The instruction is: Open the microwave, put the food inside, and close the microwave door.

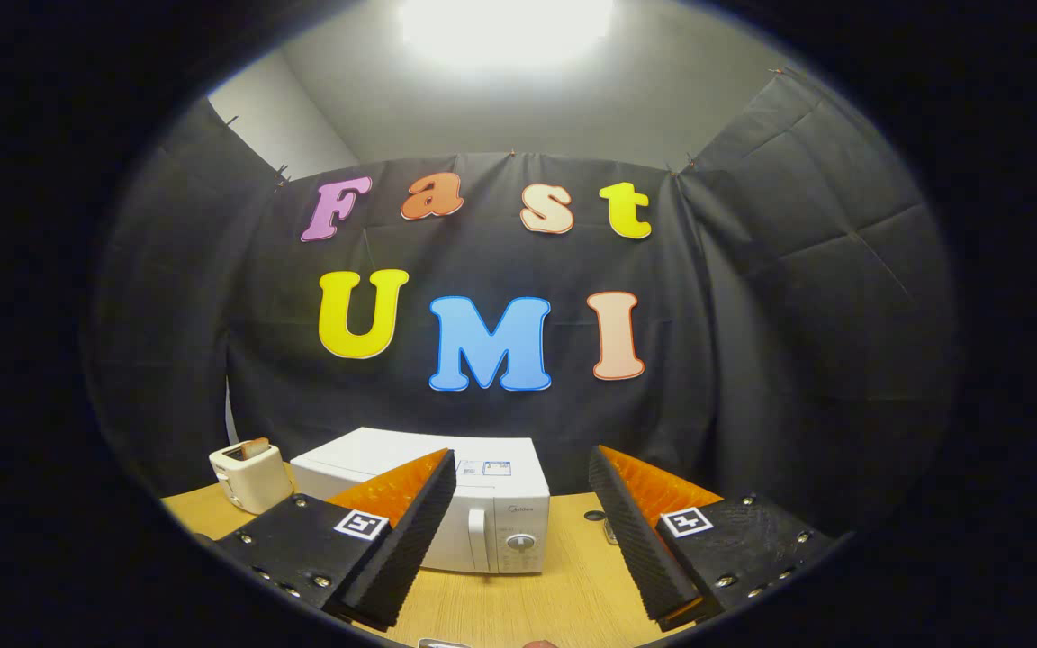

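A white microwave (491,504) stands on the wooden table (563,594), its door closed, with a vertical handle (478,538) and a round knob (518,543) on its front right side. My gripper (523,540) is held above the table in front of the microwave, fingers spread wide apart, nothing between them. The left finger (410,531) overlaps the microwave's door in the view; the right finger (635,531) sits to the right of the microwave. No food item can be made out clearly.
A cream toaster (250,475) with a slice of bread sticking out stands left of the microwave. A small dark round hole (594,516) sits in the tabletop right of the microwave. Black cloth walls close in the back and sides.
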### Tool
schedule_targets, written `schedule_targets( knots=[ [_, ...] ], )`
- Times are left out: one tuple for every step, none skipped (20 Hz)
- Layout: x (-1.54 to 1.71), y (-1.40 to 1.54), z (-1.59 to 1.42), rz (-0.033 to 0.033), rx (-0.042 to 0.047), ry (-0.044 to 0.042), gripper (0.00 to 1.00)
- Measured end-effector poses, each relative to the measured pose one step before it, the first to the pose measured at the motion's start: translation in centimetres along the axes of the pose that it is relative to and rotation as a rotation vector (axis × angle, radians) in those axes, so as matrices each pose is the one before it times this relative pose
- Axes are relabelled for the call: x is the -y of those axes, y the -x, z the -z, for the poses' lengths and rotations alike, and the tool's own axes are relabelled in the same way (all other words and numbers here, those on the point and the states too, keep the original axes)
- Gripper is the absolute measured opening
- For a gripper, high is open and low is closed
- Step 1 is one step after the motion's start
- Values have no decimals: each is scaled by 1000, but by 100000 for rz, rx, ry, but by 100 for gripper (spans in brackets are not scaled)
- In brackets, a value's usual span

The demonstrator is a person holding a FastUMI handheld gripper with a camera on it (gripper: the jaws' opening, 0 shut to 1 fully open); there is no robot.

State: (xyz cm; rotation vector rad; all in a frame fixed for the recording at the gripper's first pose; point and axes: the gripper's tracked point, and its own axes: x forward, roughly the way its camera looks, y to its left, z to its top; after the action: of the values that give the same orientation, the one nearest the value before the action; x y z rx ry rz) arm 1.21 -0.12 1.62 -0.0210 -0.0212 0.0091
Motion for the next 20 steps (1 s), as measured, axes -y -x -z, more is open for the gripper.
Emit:
schedule_targets(
  knots=[
    [-36, -19, -79, -185, 169, 219, 94],
    [-20, 4, -28, -87, 140, 208, 95],
    [-29, -93, -66, -111, 52, 311, 95],
    [-9, 11, 83, -146, -197, 315, 95],
    [-36, -84, 60, -173, -260, 212, 95],
    [15, 7, 58, -10, -133, 146, 95],
    [11, -41, -24, 53, 69, -45, 95],
    [37, -8, -4, 33, 95, -157, 95],
    [51, -107, -54, 30, 2, -191, 95],
    [-49, -117, 34, -62, -54, -238, 95],
    [-27, -165, 54, -2, -124, -133, 95],
    [31, -176, 119, -14, -202, -53, 95],
    [-33, -165, 56, -298, -265, -33, 95],
    [-128, -130, 102, -350, -41, 5, 95],
    [-87, -296, 18, -311, -146, 126, 95],
    [-107, -316, 79, -535, -39, 108, 95],
    [-193, -340, -10, -523, -124, -9, 95],
    [-126, -415, 178, -540, -247, -118, 95],
    [-199, -387, 68, -850, -110, -401, 95],
    [-188, -390, 149, -791, -197, -650, 94]
  ],
)
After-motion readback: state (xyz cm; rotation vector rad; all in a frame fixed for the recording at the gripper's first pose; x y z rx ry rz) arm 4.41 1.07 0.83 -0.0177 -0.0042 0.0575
